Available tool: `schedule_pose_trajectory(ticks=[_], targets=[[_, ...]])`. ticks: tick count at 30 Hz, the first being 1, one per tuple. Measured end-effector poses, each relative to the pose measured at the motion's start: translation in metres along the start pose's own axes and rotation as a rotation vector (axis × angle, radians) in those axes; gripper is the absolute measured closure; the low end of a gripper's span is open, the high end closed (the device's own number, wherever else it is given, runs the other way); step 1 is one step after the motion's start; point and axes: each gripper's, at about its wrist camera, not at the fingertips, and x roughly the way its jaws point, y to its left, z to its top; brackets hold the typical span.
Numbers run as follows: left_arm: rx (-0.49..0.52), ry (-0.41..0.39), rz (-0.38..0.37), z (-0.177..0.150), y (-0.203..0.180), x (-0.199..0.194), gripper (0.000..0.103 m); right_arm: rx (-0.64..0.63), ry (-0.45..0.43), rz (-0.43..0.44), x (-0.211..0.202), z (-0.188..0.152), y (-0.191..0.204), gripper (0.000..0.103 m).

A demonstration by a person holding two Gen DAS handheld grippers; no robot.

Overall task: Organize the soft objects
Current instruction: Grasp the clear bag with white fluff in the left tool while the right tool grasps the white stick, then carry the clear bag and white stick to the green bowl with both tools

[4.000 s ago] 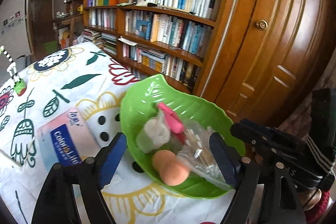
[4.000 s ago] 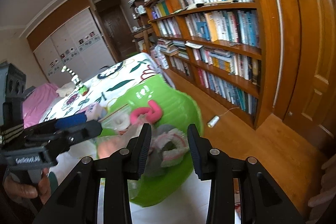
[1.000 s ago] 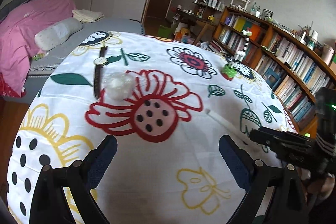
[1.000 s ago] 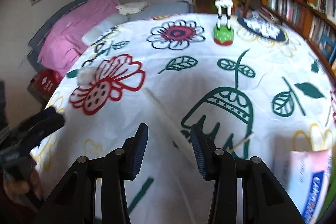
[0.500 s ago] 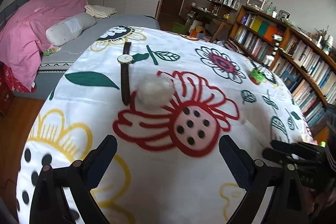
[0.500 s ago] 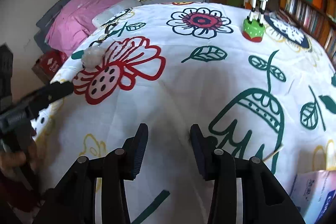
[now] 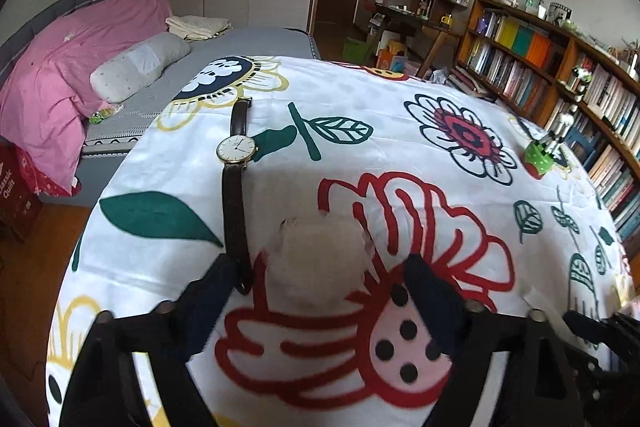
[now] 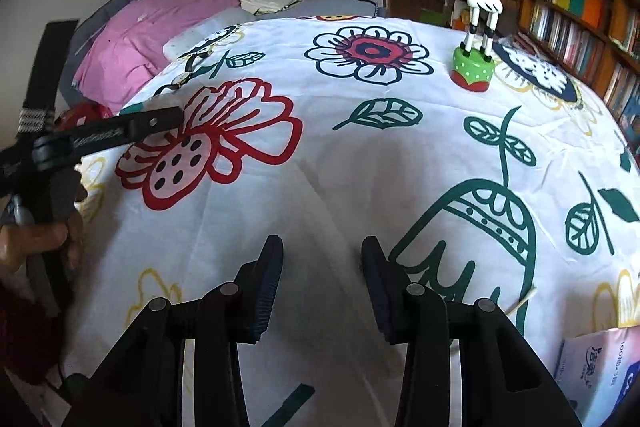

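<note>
A white fluffy ball (image 7: 320,255) lies on the flowered tablecloth (image 7: 400,131), on the red flower print. My left gripper (image 7: 318,265) points down at it, with one finger on each side of the ball. Its jaws are closing and a gap still shows between the pads and the ball. From the right wrist view the left gripper (image 8: 120,133) reaches in from the left and hides most of the ball. My right gripper (image 8: 322,287) hovers open over bare cloth with nothing between its fingers.
A brown-strapped wristwatch (image 7: 236,183) lies just left of the ball, its strap end close to my left finger. A zebra toy on a green base (image 8: 478,39) stands far right. A tissue pack (image 8: 600,367) and a thin stick (image 8: 520,303) lie near right.
My left gripper has moved forward and down over the cloth to the ball, which now sits between its fingers, and the jaws have narrowed. The right gripper has hardly shifted.
</note>
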Motion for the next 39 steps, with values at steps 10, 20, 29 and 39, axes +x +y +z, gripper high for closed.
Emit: schedule_pose_trajectory(ticks=[10, 20, 29, 39], targets=[[0.004, -0.017, 0.043, -0.003, 0.001, 0.001, 0.065, 0.024, -0.021, -0.011, -0.004, -0.004, -0.006, 0.091], [-0.025, -0.057, -0.039, -0.026, -0.011, -0.036, 0.065, 0.151, -0.041, 0.097, -0.038, -0.025, -0.023, 0.094], [-0.007, -0.041, -0.129, -0.056, -0.037, -0.061, 0.065, 0.191, -0.061, 0.121, -0.064, -0.047, -0.027, 0.094], [0.000, -0.021, -0.181, -0.079, -0.056, -0.075, 0.065, 0.240, -0.146, 0.137, -0.109, -0.061, -0.038, 0.094]])
